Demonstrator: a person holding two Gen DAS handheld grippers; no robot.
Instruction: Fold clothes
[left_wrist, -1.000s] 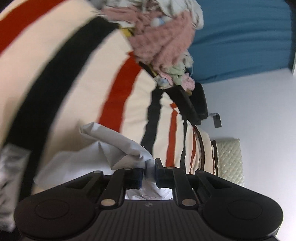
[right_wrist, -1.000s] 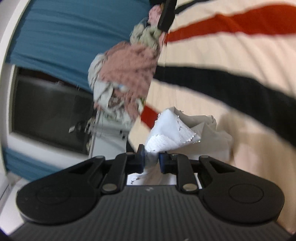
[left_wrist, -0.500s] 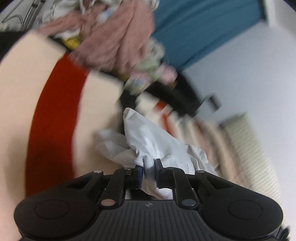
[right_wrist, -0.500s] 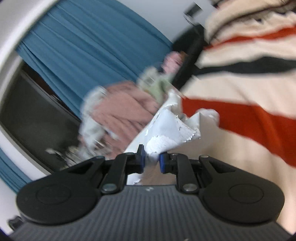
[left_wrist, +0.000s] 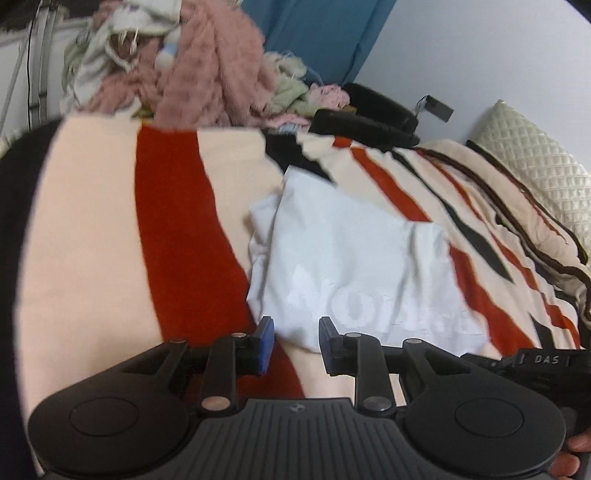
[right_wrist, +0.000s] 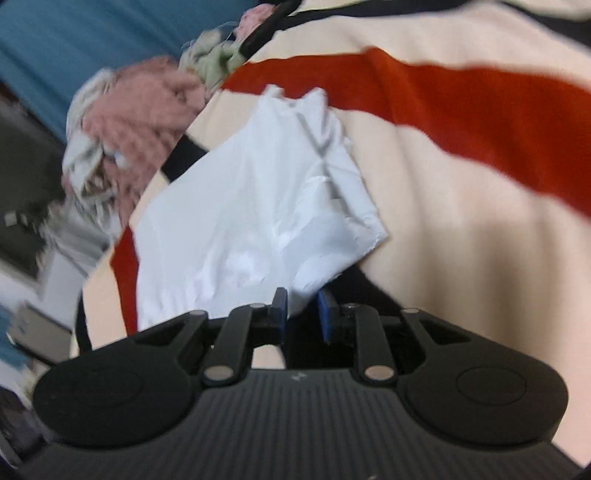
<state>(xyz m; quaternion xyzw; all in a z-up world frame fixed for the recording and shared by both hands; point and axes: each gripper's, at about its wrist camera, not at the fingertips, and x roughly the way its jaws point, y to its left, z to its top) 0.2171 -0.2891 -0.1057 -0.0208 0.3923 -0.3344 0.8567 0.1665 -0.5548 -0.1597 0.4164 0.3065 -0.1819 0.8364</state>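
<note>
**One shirt down flat, whole pile still waiting**

Your white shirt (left_wrist: 354, 273) is lying on the striped blanket (left_wrist: 92, 229), spread but rumpled, so I'd call this fold only started. Your left gripper (left_wrist: 295, 345) is opening: pads clear of the cloth, with the shirt's near hem just past them. Your right gripper (right_wrist: 302, 308) is easing open too, but a corner of the shirt (right_wrist: 255, 206) sits between its pads; looks to me like it's only just letting go. Beyond the shirt, at the blanket's far edge, the clothes pile (left_wrist: 192, 70) looks untouched. Plenty left, I reckon.
</note>
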